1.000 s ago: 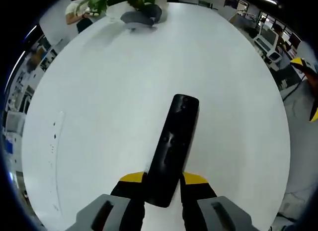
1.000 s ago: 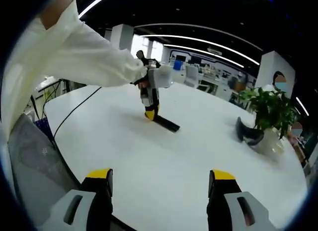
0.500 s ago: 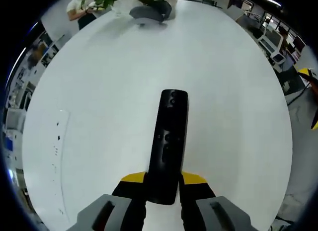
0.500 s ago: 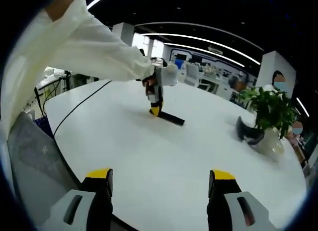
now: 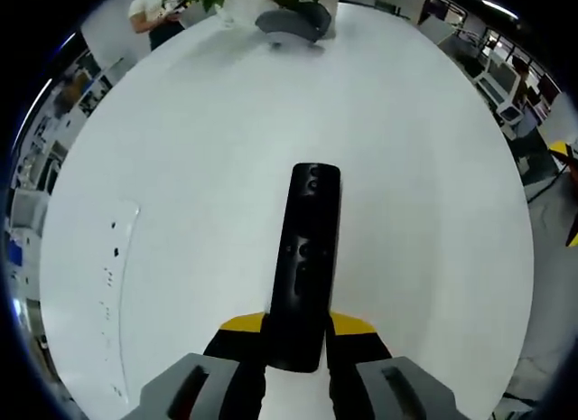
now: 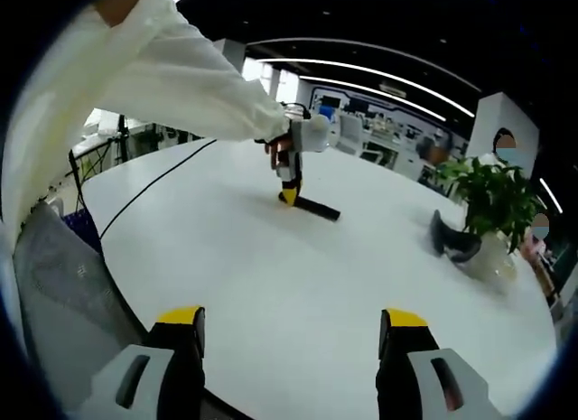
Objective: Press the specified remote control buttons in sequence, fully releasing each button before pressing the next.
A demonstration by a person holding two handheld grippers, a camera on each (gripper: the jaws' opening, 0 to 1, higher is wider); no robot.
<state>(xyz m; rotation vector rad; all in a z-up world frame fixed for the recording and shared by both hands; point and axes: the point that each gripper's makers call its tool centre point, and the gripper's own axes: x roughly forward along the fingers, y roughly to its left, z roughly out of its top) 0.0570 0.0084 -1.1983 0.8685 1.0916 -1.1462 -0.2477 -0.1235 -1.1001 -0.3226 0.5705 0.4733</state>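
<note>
Left gripper (image 5: 296,334) clamps the near end of the black remote (image 5: 307,257), whose long axis runs straight ahead over the white table (image 5: 181,167); right gripper (image 6: 291,334), jaws apart and empty, stands well apart.

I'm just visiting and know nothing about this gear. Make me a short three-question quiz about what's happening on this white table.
1. True or false: the left hand-held gripper is shut on the black remote control.
2. What stands beside the dark object on the white table? A) potted plant B) laptop C) kettle
3. Fill in: the right hand-held gripper is ____ with nothing between its jaws.

Key: 1 true; 2 A, the potted plant; 3 open.
</note>
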